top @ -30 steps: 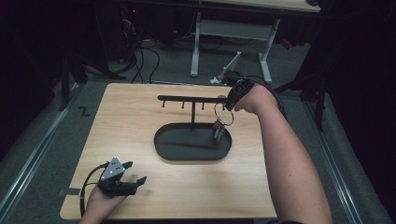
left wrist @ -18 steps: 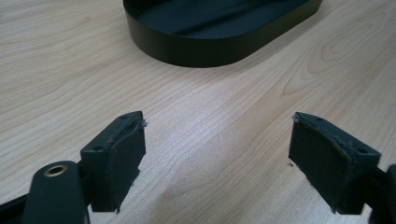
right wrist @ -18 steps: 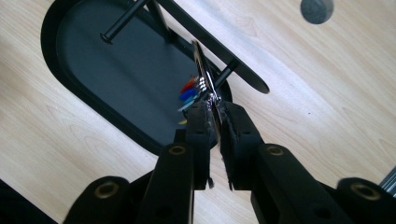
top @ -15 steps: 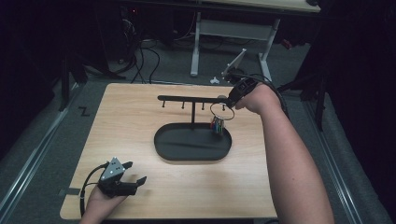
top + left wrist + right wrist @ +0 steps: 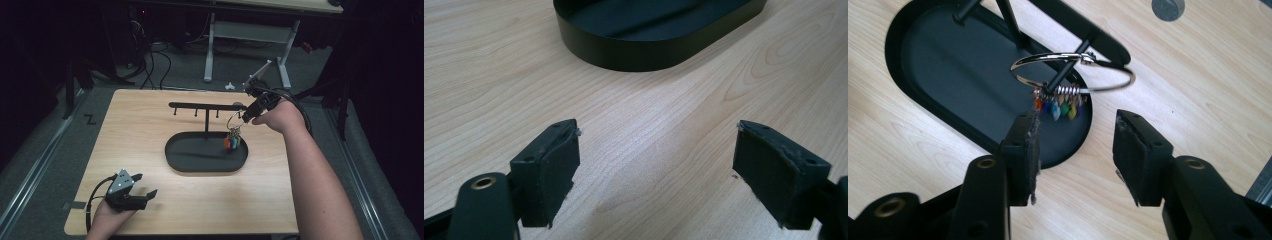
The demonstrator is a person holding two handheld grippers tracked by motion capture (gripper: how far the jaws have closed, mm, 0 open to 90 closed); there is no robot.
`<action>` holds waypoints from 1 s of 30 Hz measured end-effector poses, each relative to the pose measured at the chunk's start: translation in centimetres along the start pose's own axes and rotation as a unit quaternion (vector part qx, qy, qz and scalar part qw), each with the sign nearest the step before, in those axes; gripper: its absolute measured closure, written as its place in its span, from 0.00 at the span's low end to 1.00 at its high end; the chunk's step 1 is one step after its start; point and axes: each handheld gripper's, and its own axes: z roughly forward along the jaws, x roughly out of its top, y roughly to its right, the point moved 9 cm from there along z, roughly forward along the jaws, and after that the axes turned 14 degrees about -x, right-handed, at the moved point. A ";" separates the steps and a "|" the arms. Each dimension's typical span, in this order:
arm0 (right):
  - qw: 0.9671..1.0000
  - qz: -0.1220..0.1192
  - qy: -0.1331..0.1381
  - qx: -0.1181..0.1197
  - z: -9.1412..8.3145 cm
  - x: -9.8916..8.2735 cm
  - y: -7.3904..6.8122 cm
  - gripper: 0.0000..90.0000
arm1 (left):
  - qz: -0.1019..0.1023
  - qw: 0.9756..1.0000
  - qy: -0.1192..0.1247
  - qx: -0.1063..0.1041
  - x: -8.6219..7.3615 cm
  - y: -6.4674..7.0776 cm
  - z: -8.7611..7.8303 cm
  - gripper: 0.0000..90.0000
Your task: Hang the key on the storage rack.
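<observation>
A black stand has an oval tray base [image 5: 200, 162] and a crossbar [image 5: 200, 106] with short pegs. A silver hoop [image 5: 234, 122] carrying several coloured beads [image 5: 231, 142] hangs from the rightmost peg, over the tray's right end. My right gripper [image 5: 248, 116] is just right of the hoop. In the right gripper view its jaws [image 5: 1078, 125] have just been opening; the hoop [image 5: 1125, 80] and beads [image 5: 1058, 107] hang free beyond the fingertips, with nothing between the pads. My left gripper [image 5: 145, 186] rests open at the table's front left, pointing at the tray [image 5: 649, 47].
The wooden table [image 5: 150, 135] holds the stand at its middle. A round grey grommet [image 5: 239, 105] sits in the tabletop behind the bar's right end. Desk legs and cables stand on the floor beyond the far edge.
The right gripper's jaws, shut on the hoop a second ago, have opened and the hand has drawn back a little to the right. The hoop stays on the peg. The left gripper kept still.
</observation>
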 end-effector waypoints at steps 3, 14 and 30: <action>1.000 0.005 -0.001 -0.001 0.0 -0.4 0.0 0.56 | 0.001 1.000 0.000 0.000 0.0 0.0 0.0 0.21; 1.000 0.019 0.001 -0.005 0.9 -2.9 -0.2 0.44 | 0.002 1.000 -0.004 -0.001 0.0 0.1 0.2 0.22; 0.999 0.037 -0.006 0.012 4.5 -7.3 -1.5 0.35 | 0.005 1.000 -0.008 -0.001 -0.1 0.1 0.4 0.22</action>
